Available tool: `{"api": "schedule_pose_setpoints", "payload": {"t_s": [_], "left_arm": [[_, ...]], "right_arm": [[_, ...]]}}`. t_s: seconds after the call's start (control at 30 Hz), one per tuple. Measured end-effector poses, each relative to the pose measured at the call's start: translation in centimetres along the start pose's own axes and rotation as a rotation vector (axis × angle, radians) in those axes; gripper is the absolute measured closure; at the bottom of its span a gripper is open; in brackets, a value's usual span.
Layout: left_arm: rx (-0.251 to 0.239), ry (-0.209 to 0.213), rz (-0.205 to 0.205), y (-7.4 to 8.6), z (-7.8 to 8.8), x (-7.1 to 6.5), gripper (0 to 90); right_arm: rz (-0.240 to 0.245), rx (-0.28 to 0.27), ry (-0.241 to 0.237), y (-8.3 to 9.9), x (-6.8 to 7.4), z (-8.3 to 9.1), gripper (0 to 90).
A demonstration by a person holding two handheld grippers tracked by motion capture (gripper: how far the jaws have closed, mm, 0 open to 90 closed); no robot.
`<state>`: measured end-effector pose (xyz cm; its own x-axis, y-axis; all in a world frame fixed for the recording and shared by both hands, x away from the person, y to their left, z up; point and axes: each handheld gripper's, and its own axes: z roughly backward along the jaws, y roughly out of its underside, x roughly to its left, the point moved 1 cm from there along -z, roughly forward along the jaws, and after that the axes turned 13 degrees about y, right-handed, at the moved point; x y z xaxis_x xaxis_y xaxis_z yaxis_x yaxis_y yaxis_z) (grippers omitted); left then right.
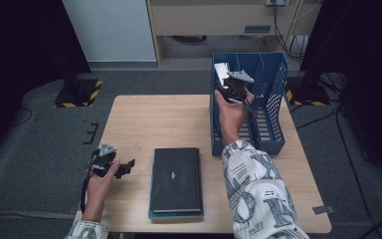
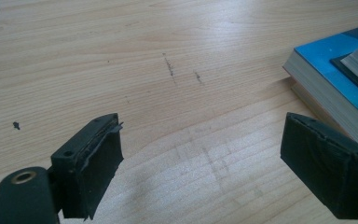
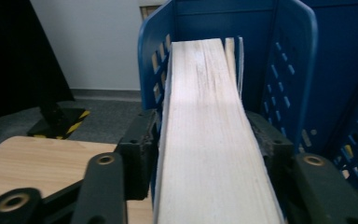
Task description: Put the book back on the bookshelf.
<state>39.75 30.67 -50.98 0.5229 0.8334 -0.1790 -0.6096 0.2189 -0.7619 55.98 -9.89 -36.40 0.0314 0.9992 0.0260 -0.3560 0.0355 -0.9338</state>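
Jaws astride book (image 3: 214,140) inside blue rack (image 3: 289,70)

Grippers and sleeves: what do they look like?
Both grippers, left and right, are black, each topped by a grey three-cornered plate and trailing a black cable. The jaws carry blocky black pads with worn edges; brass-coloured rivets show on the arms. Sleeves are white with dark line print.

High view overhead, gripper views close, sharing table (image 1: 139,119)

My thick white-paged book (image 3: 214,140) stands on edge, page block facing me, inside the left compartment of my blue slotted plastic file rack (image 3: 298,70) at the table's far right corner.
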Motion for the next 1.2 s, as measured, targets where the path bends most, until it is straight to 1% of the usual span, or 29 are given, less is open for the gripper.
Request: {"api": "schedule_pose_setpoints", "payload": {"t_s": [0.13,0.2,0.3,0.33,0.4,0.47,0.53,0.6,0.67,0.83,1.03,1.2], "left_arm": [[0.003,0.000,-0.002,0.0,0.0,0.0,11.9],[0.003,0.000,-0.002,0.0,0.0,0.0,11.9],[0.004,-0.002,-0.003,0.0,0.0,-0.1,11.9],[0.004,-0.002,-0.003,0.0,0.0,-0.1,11.8],[0.004,-0.002,-0.003,0.0,0.0,-0.1,11.9],[0.008,-0.003,-0.003,0.0,0.0,-0.1,11.9],[0.009,-0.004,-0.007,0.0,0.0,-0.1,11.9],[0.010,-0.005,-0.007,0.0,-0.1,-0.1,11.9],[0.010,-0.005,-0.007,0.0,-0.1,-0.1,11.9],[0.005,-0.004,-0.004,0.0,-0.1,-0.1,11.9],[0.008,-0.003,-0.004,-0.1,-0.1,-0.2,11.9],[0.009,0.002,-0.008,-0.1,-0.2,-0.2,11.8]], "right_arm": [[-0.001,0.011,-0.040,-0.1,0.0,0.5,39.0],[-0.001,0.016,-0.061,0.0,-0.2,0.8,37.9],[-0.027,0.011,-0.085,0.3,-0.7,1.4,38.5],[-0.025,0.021,-0.093,0.5,-0.9,1.7,38.6],[-0.003,0.021,-0.099,0.9,-1.0,2.1,40.3],[0.000,0.027,-0.112,1.3,-1.3,2.4,40.9],[0.022,0.041,-0.119,1.6,-1.3,2.7,42.3],[0.020,0.036,-0.130,1.8,-1.4,3.0,44.7],[0.027,0.037,-0.131,1.9,-1.4,3.2,46.6],[0.024,0.040,-0.144,2.0,-1.3,3.6,48.0],[0.041,0.039,-0.165,2.1,-0.7,3.9,46.7],[0.033,0.039,-0.166,2.2,-0.9,3.9,45.6]]}}
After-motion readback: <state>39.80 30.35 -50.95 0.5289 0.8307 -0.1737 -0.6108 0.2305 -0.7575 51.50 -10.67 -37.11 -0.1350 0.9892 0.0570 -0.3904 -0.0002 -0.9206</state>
